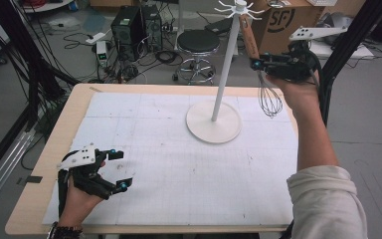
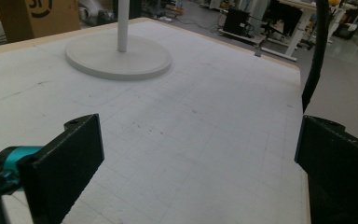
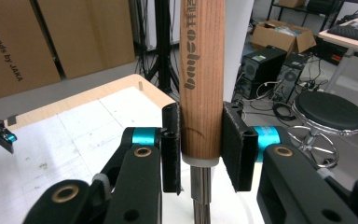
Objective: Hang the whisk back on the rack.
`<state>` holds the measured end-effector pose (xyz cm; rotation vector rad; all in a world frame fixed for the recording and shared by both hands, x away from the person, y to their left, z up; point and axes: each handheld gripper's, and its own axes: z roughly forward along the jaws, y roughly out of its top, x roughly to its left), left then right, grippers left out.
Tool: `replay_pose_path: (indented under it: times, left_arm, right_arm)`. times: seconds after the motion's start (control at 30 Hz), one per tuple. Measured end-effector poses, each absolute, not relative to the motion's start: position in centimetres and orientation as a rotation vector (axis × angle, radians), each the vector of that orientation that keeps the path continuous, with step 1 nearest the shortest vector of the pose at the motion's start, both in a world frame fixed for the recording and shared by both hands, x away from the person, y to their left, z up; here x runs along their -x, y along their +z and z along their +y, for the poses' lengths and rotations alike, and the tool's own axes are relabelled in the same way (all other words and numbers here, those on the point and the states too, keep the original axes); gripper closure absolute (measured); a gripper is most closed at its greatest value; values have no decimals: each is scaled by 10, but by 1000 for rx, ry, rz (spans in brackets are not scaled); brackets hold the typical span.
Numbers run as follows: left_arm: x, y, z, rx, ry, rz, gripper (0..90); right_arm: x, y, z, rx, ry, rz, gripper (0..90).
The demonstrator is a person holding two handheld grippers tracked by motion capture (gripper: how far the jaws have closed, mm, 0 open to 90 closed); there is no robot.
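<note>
Low over the white mat (image 1: 179,174), the left gripper (image 1: 121,170) idles, jaws spread and empty. Raised by the white hook stand (image 1: 226,64), the right gripper (image 3: 200,149) clamps the whisk (image 1: 258,69) by its wooden handle, apparently at its hook; the next move calls for aligning the handle's top with 1 hook.

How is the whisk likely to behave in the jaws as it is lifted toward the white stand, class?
The whisk probably feels light: its head is thin open wire. The round wooden handle, clamped near its lower end by the right gripper, could twist or slip between flat jaws. The wire loops hang freely below and would likely flex if bumped against the stand.
</note>
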<state>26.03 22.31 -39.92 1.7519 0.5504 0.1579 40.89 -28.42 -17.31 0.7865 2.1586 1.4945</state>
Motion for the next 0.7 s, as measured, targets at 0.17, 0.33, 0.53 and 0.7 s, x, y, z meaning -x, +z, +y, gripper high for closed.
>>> replay_pose_path:
  times: [0.17,0.33,0.53,0.7]
  left_arm:
    - [-260,-399,224,-1748,157,552,17]
    - [-260,-399,224,-1747,156,553,17]
    - [-260,-398,223,-1751,157,549,17]
    - [-259,-399,222,-1759,156,553,17]
  right_arm:
    - [-411,-176,-278,-812,1476,2181,710]
    - [-414,-180,-268,-826,1437,2204,710]
    - [-417,-182,-262,-830,1425,2205,709]
    - [-416,-182,-257,-848,1396,2202,706]
